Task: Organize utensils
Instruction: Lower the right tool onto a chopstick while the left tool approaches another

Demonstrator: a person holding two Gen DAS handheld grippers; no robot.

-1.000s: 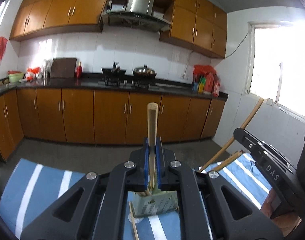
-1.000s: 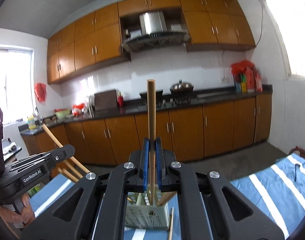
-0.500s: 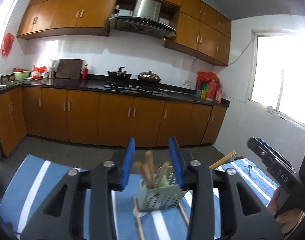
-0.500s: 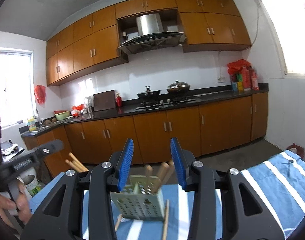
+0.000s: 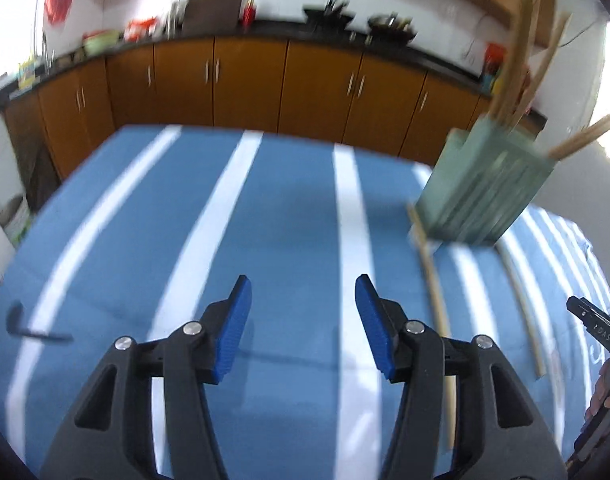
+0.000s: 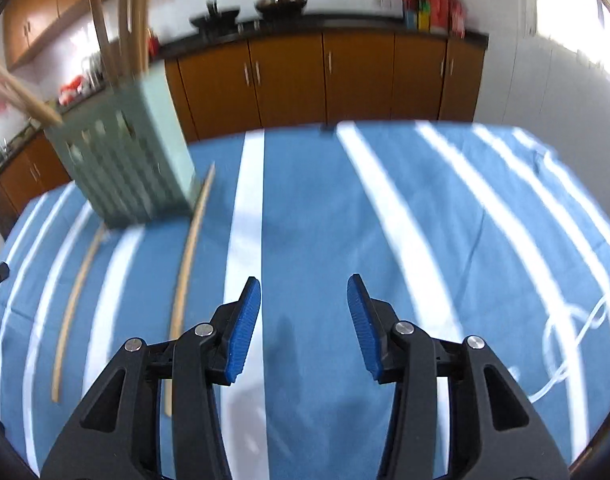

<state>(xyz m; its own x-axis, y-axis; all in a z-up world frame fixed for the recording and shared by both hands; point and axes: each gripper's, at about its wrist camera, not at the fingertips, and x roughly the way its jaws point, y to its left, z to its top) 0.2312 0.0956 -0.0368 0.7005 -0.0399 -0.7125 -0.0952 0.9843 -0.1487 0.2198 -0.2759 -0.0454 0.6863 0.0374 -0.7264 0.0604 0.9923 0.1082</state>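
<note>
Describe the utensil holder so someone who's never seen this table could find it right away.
Start at the table with the blue, white-striped cloth. Near its far edge stands a pale green box, the utensil holder. It is the only upright thing there, with wooden sticks poking out; two more chopsticks lie flat beside it.

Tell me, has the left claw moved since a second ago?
Yes. The left claw has swung left and tipped downward: the green utensil holder, earlier centred between its fingers, now sits far right, and the cabinets have slid upward.
</note>
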